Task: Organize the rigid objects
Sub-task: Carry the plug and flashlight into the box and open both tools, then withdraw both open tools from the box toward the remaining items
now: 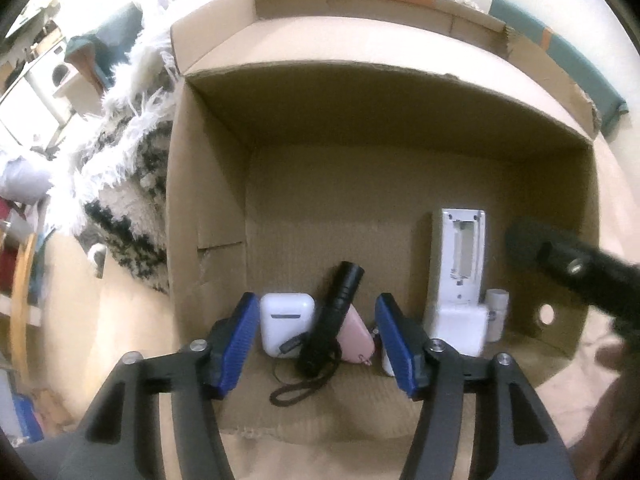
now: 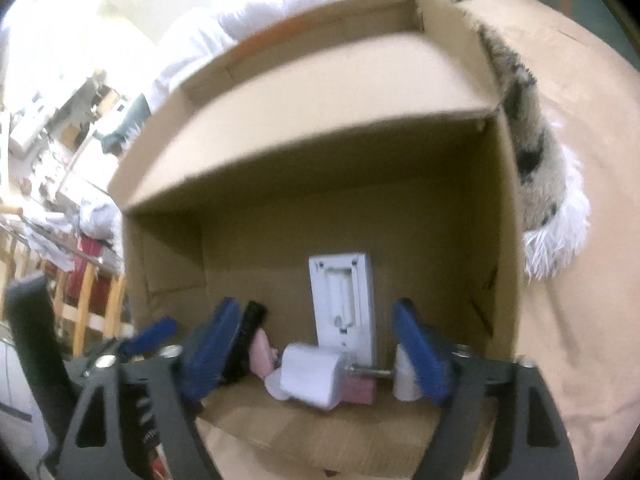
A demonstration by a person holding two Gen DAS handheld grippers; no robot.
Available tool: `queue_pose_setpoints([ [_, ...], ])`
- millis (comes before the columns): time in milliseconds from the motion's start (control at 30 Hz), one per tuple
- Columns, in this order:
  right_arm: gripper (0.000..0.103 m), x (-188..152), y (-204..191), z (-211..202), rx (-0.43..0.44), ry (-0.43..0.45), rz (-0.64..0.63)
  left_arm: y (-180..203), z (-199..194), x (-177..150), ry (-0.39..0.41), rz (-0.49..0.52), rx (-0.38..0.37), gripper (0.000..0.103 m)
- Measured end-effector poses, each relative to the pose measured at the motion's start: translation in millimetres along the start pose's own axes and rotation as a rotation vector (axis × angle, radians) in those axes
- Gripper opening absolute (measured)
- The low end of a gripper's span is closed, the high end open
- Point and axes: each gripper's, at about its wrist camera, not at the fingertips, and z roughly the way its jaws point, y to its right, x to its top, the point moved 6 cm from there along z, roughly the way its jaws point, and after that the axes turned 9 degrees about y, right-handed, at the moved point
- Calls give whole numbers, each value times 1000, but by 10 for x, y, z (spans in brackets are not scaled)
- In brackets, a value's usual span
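An open cardboard box (image 1: 400,152) lies on the floor with small items along its near wall. In the left wrist view I see a white earbud case (image 1: 286,318), a black flashlight (image 1: 334,312) with a cord, a pink item (image 1: 356,340), a white remote (image 1: 460,256) with its battery bay open, a white charger block (image 1: 460,326) and a white cylinder (image 1: 497,310). My left gripper (image 1: 316,340) is open over the case and flashlight, holding nothing. My right gripper (image 2: 316,354) is open over the charger block (image 2: 310,380), by the remote (image 2: 344,300).
A shaggy white and black rug (image 1: 124,168) lies left of the box and shows at the right in the right wrist view (image 2: 540,160). The box flaps (image 1: 360,4) stand open at the back. Cluttered shelves (image 2: 60,128) and wooden furniture are beyond. The right gripper's body (image 1: 580,276) reaches over the box wall.
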Motion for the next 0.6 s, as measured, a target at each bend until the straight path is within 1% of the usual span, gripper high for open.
queue_pose_setpoints([
  [33, 103, 11, 4, -9, 5, 7, 8, -62, -38, 18, 9, -4, -1, 58],
  [133, 103, 53, 43, -93, 18, 31, 21, -125, -125, 57, 40, -11, -1, 62],
  [267, 103, 49, -28, -151, 27, 46, 3, -194, -252, 86, 72, -12, 43, 62],
  [400, 103, 31, -59, -250, 21, 70, -1, -192, -352, 49, 65, -18, 9, 62],
  [500, 103, 14, -65, -350, 22, 90, 11, -238, -405, 29, 69, -13, 14, 62],
  [600, 103, -33, -48, -443, -5, 107, -11, -323, -515, -7, 85, -22, -3, 62],
])
